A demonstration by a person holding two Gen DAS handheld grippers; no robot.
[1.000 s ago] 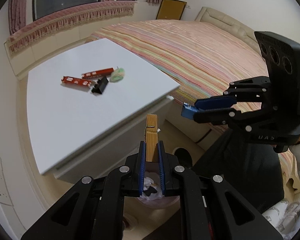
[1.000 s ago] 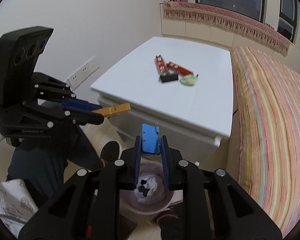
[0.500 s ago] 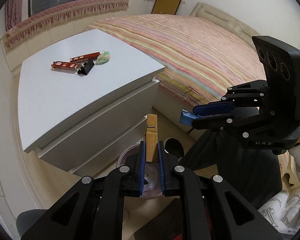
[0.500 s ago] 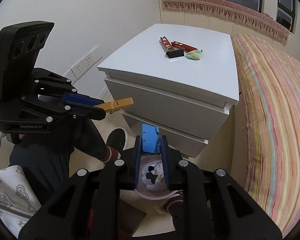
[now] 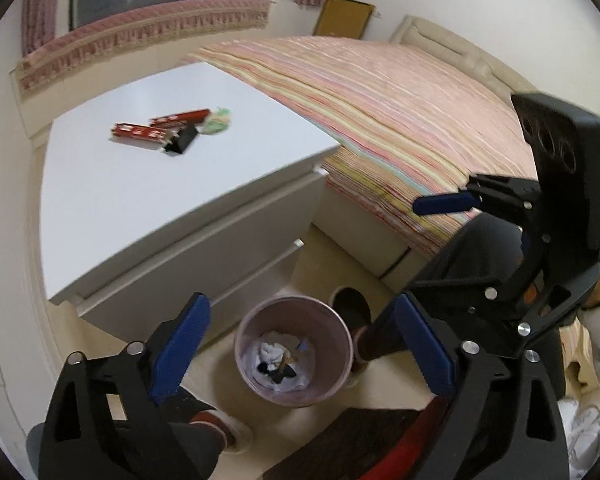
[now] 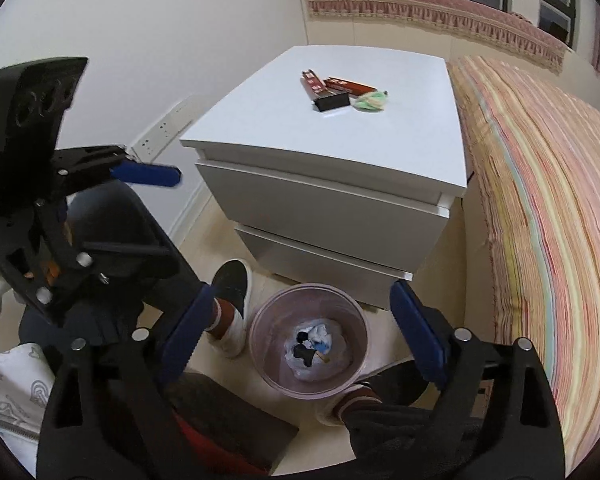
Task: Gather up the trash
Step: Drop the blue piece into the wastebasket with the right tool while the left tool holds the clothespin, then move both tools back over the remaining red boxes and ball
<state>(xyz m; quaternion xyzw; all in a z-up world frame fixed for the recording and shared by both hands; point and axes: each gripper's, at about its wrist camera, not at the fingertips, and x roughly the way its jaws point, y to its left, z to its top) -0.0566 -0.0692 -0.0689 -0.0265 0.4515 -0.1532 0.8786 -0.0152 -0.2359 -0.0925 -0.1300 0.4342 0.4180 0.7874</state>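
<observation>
Two tongs hover over one pink waste bin point(image 5: 294, 350) on the floor. The left tongs point(image 5: 300, 344) and right tongs point(image 6: 300, 330) are both opening, jaws wide, nothing between them. The bin holds crumpled white paper and small scraps. On the white bench point(image 6: 380, 148) lie two red wrappers point(image 6: 332, 84), one black binder clip point(image 6: 332, 102) and one green wad point(image 6: 372, 101). No writing is legible.

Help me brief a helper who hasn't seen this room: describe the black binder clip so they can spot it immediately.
Find the white nightstand beside the striped bed; a small cluster of litter lies on its top. The black binder clip sits at the cluster's near edge, in front of two red wrappers and beside a crumpled green wad. It is the only black, wedge-shaped piece there.
</observation>
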